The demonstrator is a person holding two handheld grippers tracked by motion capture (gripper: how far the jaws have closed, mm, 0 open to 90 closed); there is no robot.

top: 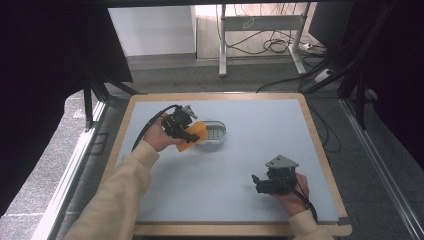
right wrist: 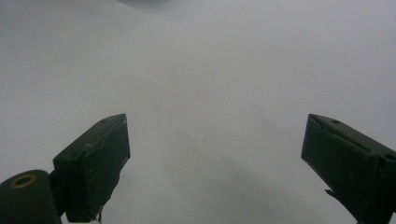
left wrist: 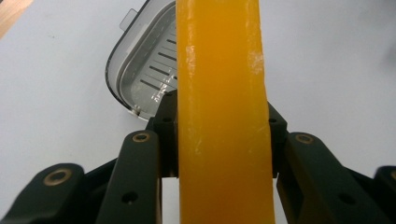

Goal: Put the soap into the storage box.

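Room: grey carpeted floor [top: 200, 75] behind the work area, with a metal-legged desk frame [top: 260, 30] and loose black cables [top: 272, 45] at the far wall.
Bench: pale blue-grey board with a light wooden rim [top: 320, 150]; the person's cream sleeves [top: 115, 200] come in from its near edge.
Left tongs: black two-jaw left tongs [top: 192, 134] held above the left-centre of the bench, pressed onto the flat orange-yellow translucent slab [left wrist: 222, 116]; in the left gripper view both pads clamp the slab's two faces, and it stands edge-on between them.
Right tongs: black right tongs [top: 259, 184] with a grey three-cornered plate on top, low over the near right part of the bench, well apart from the slab; in the right gripper view the jaws stand spread wide with bare bench surface between them.
Slab: raised off the bench, just beside the tray and overlapping its left end in the high view.
Tray: small grey rounded plastic tray with slotted floor [left wrist: 149, 70], lying on the bench directly beyond the slab.
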